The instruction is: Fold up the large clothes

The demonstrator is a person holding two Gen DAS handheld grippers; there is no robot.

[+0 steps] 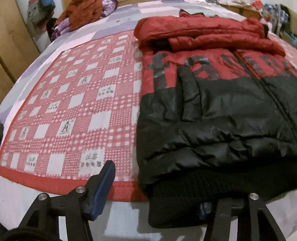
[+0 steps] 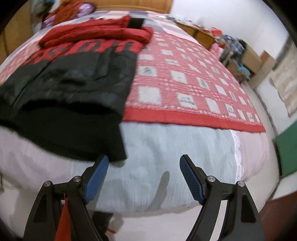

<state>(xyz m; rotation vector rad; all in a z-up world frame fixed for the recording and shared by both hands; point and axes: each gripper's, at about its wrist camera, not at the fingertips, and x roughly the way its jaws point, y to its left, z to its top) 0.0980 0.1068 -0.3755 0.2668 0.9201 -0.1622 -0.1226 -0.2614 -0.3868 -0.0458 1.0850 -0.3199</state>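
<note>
Red-and-black jacket (image 1: pixel 213 103) lies folded on the checked blanket (image 1: pixel 78 103) on the bed. Left tongs (image 1: pixel 154 196) spread wide at its black hem. Right tongs (image 2: pixel 143 178) agape, empty, beside the hem.

Red/blk jacket (image 1: pixel 213 96), red-wht checked quilt (image 1: pixel 78 103).

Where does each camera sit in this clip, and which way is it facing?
Left wrist: on the left gripper at the bed's near edge, facing across the red checked blanket; its jaws stand apart, one finger hidden by the jacket hem.
Right wrist: on the right gripper, jaws apart over grey bedding, facing up the bed.
Shared: the red and black jacket, the blanket and the far clothes pile.
</note>
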